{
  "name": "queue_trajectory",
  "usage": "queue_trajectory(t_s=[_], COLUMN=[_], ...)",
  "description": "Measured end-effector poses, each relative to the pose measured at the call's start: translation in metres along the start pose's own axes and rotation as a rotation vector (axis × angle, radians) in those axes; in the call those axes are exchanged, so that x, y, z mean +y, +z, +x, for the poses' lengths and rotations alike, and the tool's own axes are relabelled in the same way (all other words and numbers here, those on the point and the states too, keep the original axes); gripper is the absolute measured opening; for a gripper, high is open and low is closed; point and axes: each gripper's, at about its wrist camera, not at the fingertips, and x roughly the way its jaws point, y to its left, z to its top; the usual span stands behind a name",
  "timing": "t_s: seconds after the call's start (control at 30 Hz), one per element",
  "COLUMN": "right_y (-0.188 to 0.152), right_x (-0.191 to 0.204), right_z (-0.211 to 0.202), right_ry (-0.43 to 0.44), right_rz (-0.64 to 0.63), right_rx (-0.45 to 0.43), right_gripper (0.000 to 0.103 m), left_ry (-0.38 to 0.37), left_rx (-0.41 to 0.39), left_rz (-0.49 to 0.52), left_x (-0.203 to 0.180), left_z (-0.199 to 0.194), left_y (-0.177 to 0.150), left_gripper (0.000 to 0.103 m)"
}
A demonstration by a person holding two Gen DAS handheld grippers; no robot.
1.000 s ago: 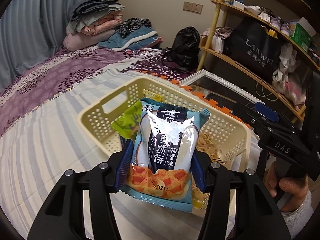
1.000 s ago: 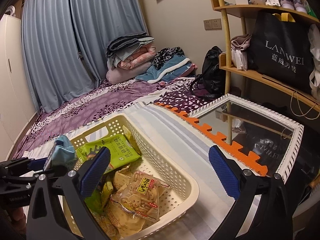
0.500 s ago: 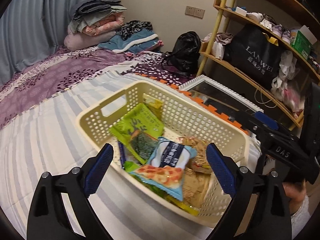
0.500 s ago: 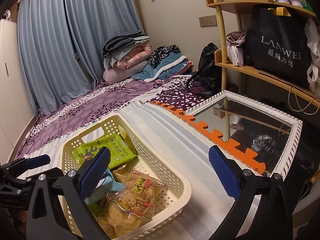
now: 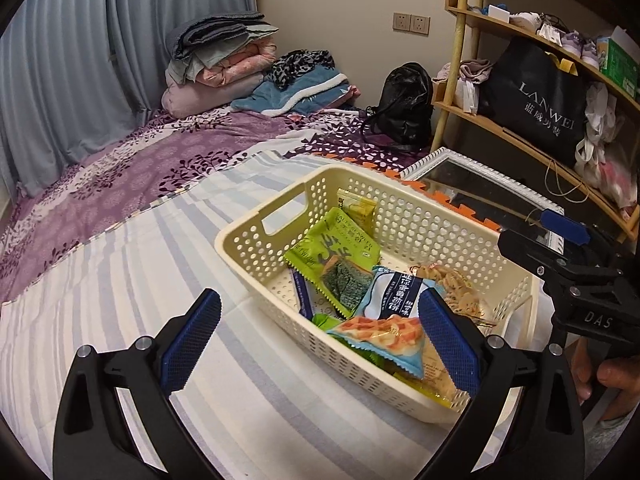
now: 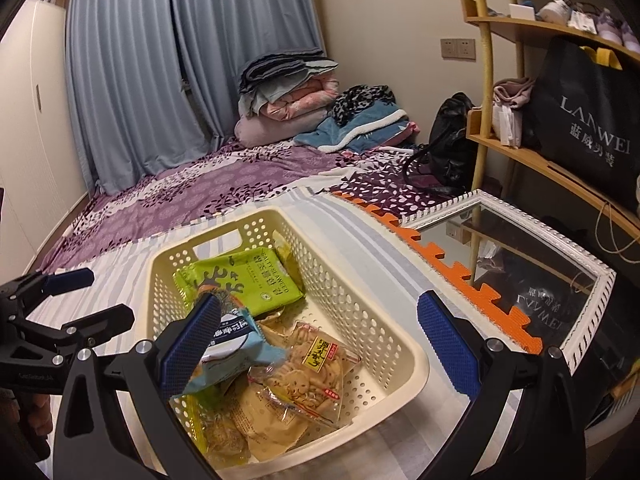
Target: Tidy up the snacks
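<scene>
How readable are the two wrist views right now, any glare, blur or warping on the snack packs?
Left wrist: sharp, dim warm light, no strong glare on the blue pack; fisheye bends the basket rim and darkens the corners. Right wrist: also sharp; the clear cracker bag shows faint sheen, the mirror reflects the shelf, edges warp.

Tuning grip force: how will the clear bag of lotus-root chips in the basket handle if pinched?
The lotus-root chip bag looks like thin glossy film, so probably floppy and slippery. Loose crisp slices show inside: likely light, but fragile under a hard pinch. It lies tilted on other packets in the basket, so may shift.
</scene>
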Motion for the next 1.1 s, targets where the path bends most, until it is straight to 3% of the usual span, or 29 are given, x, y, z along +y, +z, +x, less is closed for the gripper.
queue_trajectory(t_s=[0.13,0.67,0.97,1.1], right_y=[-0.003,-0.008,-0.01,-0.011], right_x=[0.008,0.036,0.042,0.044], right_z=[0.001,-0.009,-0.012,-0.014], right_ry=[-0.004,-0.049,-0.082,-0.111], right_rz=[-0.04,-0.155,-0.18,-0.196], right_rx=[0.023,0.023,0.002,-0.006], right_gripper=[0.098,0.098,0.098,0.098], left_ry=[0.067,0.16,0.317,0.329], left_rx=[-0.005,-0.023,-0.049,-0.052], left_rz=[0.013,-0.028,0.043,0.05], left_x=[0.005,0.02,0.012,0.012], left_z=[-0.005,-0.021,-0.029,-0.033], left_y=[-0.004,-0.009,-0.015,-0.015], left_gripper=[0.1,0.1,0.1,0.1])
